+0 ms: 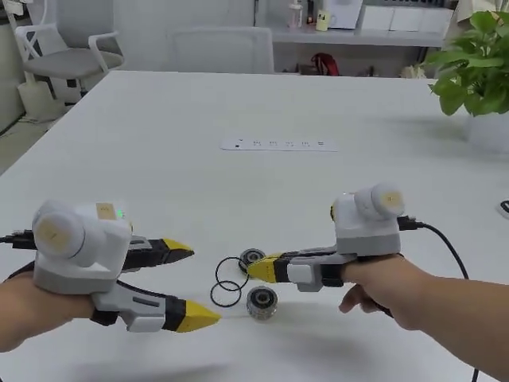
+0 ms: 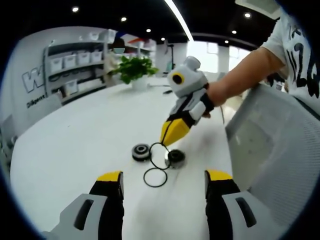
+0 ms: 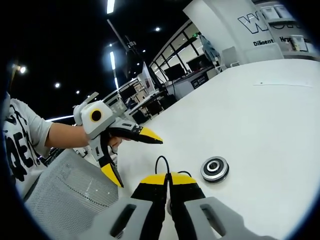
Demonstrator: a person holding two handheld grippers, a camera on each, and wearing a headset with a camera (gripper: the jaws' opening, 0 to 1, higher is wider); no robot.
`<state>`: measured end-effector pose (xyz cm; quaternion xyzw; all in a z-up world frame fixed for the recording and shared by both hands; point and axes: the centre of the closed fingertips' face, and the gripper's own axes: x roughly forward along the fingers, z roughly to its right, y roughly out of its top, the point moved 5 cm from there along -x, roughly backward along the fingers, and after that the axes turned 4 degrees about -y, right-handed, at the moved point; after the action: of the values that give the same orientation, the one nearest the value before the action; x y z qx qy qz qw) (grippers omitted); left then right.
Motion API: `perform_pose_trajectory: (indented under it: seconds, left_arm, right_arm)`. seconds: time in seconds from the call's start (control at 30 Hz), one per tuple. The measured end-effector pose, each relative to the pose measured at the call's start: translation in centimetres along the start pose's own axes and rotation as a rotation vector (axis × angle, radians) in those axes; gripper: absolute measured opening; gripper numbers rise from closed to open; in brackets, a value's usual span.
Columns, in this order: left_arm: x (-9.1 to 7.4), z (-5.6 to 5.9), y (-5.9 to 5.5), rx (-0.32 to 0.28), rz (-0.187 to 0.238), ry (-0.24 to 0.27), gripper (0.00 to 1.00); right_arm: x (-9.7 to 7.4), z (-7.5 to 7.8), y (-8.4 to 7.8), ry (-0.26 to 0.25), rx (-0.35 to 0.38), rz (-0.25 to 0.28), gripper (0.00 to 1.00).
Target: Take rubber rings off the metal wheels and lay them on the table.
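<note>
The counter has a smooth white top, matt with a soft sheen under the ceiling lights. The left tool and the right tool wear matt light-grey plastic shells with black plastic sections and smooth, slightly glossy yellow tips. The pinched ring in the right tool is thin matt black rubber, like the loose ring lying flat. At four o'clock of that ring the bare wheel is bright polished metal; at one o'clock the banded wheel glints at its hub inside a dull dark rim. The chair back is grey woven mesh
</note>
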<state>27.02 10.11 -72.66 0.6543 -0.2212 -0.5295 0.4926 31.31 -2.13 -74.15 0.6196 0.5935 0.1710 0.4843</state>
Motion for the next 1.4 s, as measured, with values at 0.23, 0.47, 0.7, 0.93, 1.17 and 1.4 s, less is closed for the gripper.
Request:
perform_pose_trajectory:
  seconds: [0.23, 0.47, 0.7, 0.93, 1.17, 1.4]
  left_arm:
    - [-0.6, -0.7, -0.5, -0.017, -0.005, 0.029, 0.67]
    - [-0.9, -1.0, -0.8, -0.026, -0.008, 0.039, 0.67]
    - [-1.0, -1.1, -1.0, -0.031, -0.011, 0.045, 0.67]
    - [-1.1, -1.1, -1.0, -0.033, -0.01, 0.048, 0.67]
    - [-1.2, -1.1, -1.1, -0.037, -0.011, 0.052, 0.67]
    - [-1.3, -1.1, -1.1, -0.043, -0.007, 0.056, 0.67]
  right_arm:
    - [1.4, 0.2, -0.5, -0.02, 0.006, -0.027, 0.0]
    - [2.6, 0.1, -1.2, -0.052, -0.013, -0.064, 0.0]
    - [3.1, 0.1, -1.8, -0.078, -0.056, -0.1, 0.0]
    - [3.4, -0.1, -1.7, -0.095, -0.106, -0.102, 0.0]
    - [3.4, -0.1, -1.9, -0.111, -0.147, -0.118, 0.04]
    - [3.1, -0.2, -1.7, -0.107, -0.149, -0.111, 0.12]
